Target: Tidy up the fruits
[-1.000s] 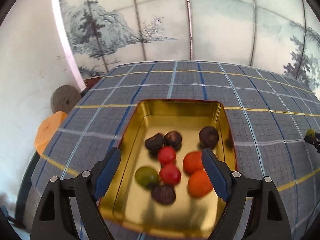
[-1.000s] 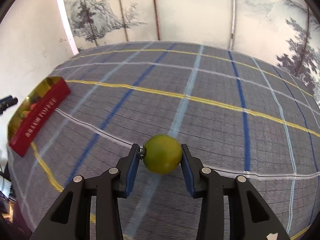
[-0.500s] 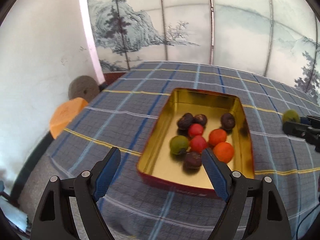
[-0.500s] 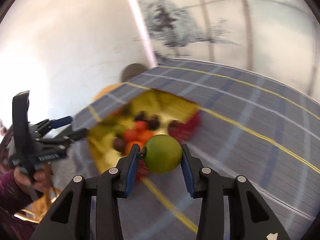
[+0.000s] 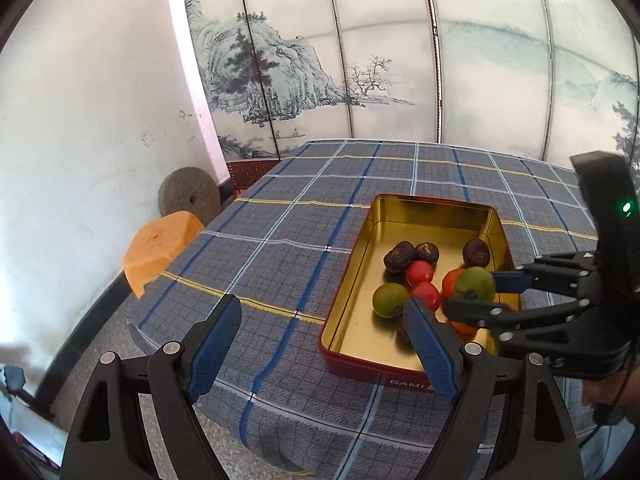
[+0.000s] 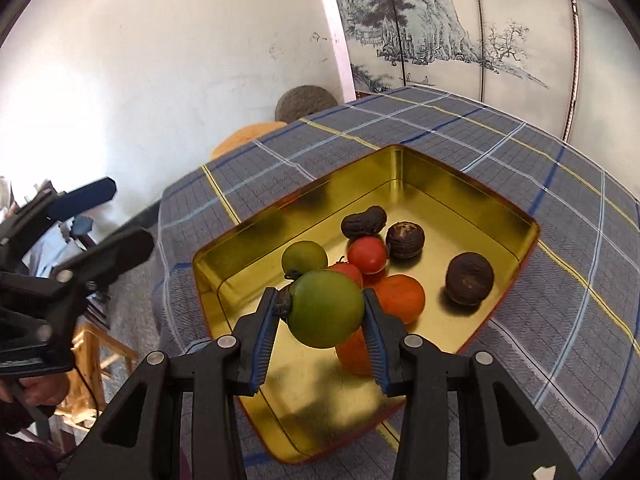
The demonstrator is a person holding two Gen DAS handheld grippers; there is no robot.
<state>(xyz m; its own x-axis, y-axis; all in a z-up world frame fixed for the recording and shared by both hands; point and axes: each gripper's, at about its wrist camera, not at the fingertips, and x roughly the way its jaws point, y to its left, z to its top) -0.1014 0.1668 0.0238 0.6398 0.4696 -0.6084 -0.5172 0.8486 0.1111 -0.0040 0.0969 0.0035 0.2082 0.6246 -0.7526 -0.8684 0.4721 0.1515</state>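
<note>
A gold tin with red outer walls (image 5: 432,200) (image 6: 460,176) sits on the blue plaid tablecloth. In it lie a green tomato (image 6: 304,258), red tomatoes (image 6: 367,255), orange fruits (image 6: 400,298) and three dark brown wrinkled fruits (image 6: 469,278). My right gripper (image 6: 320,300) (image 5: 472,294) hangs over the tin's near half. A second green tomato (image 6: 324,308) (image 5: 474,284) is between its blue pads, which touch it while the jaws are opening. My left gripper (image 5: 320,312) (image 6: 132,216) stands open and empty, off the tin's near left corner.
The table's left edge drops off close to the tin. An orange stool (image 5: 160,248) and a grey millstone (image 5: 188,200) stand on the floor beyond it. A painted folding screen (image 5: 400,60) closes the back. A hand (image 5: 608,392) holds the right gripper.
My right gripper has swung left with the green tomato, from above bare cloth to above the tin. My left gripper has drawn back from over the tin to its near left corner.
</note>
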